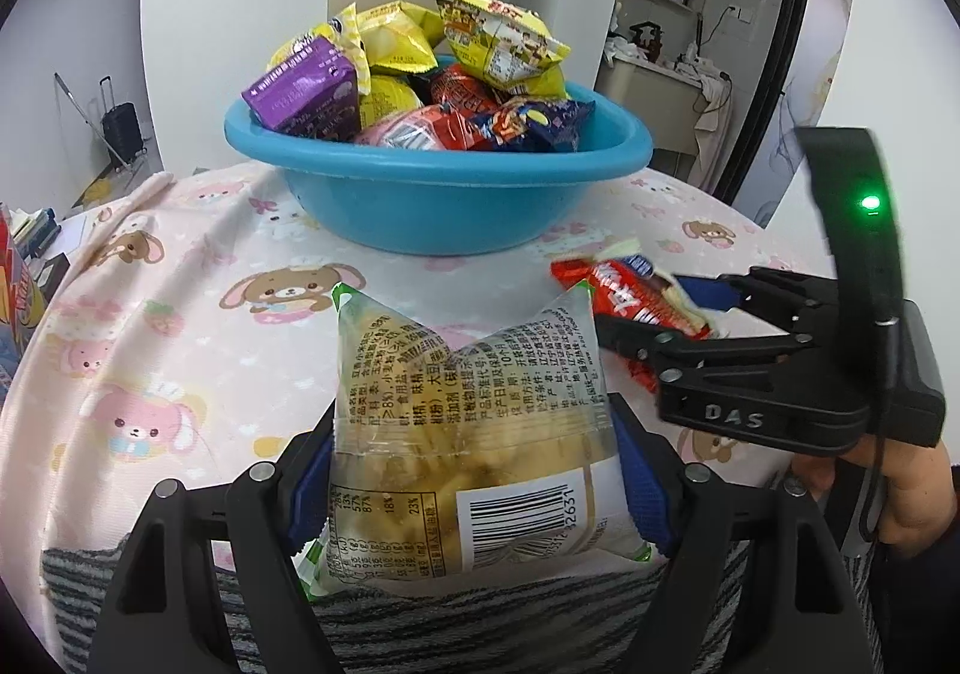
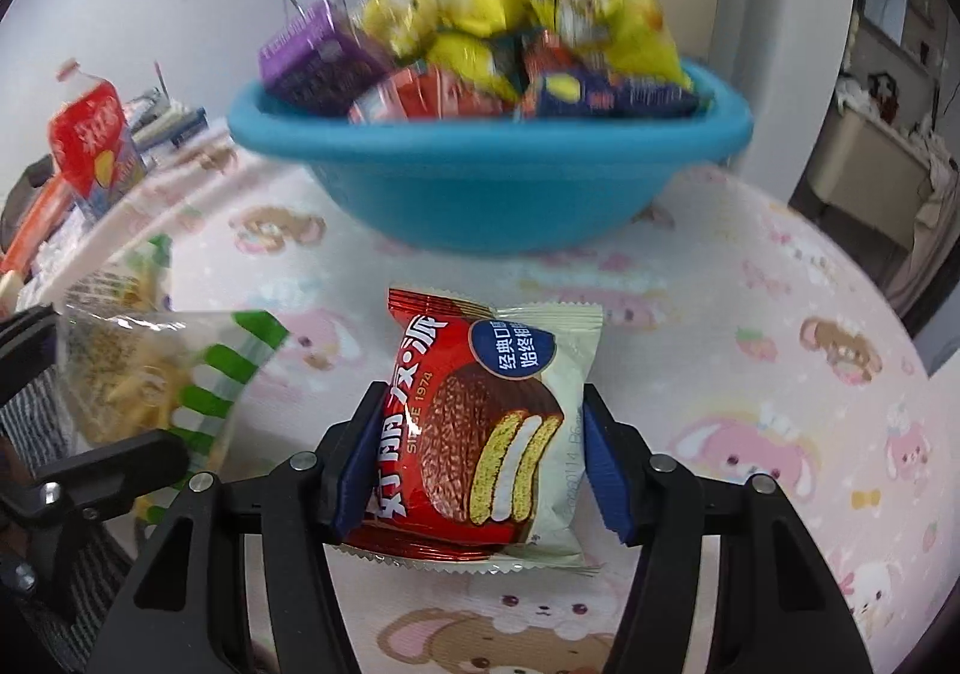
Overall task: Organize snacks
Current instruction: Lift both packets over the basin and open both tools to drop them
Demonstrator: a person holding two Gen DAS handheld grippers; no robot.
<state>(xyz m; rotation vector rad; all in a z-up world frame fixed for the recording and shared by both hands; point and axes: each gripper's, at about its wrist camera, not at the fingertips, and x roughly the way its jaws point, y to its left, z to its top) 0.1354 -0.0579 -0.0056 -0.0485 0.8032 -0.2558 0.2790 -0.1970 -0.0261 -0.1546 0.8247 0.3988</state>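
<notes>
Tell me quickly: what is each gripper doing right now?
Left gripper: shut on the clear snack bag.
Right gripper: shut on the chocolate pie packet.

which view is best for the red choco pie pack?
Right wrist. The red choco pie pack sits centred and sharp between the right gripper pads, front print fully readable. The left wrist view shows only part of it, edge-on and partly hidden by the right gripper fingers.
</notes>
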